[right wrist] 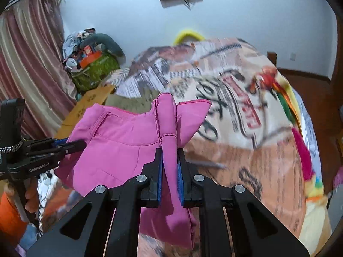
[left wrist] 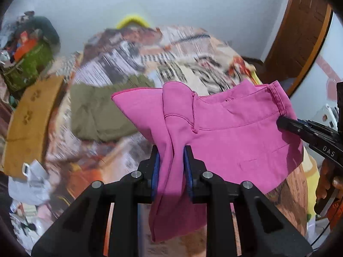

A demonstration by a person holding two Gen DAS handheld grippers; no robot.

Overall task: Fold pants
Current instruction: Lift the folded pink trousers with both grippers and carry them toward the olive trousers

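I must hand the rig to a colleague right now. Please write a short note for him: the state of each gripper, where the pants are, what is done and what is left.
Left gripper: shut on a bunched part of the pink pants.
Right gripper: shut on another bunched part of the same pants.
The pants hang in the air between both grippers, above the patterned bed cover; the lower cloth droops below the fingers.
Olive-green pants already lie folded on the bed, next to a mustard-coloured garment.
Done: the pink pants are picked up. No flat fold is visible yet.
Left: lay them on the bed and fold them.
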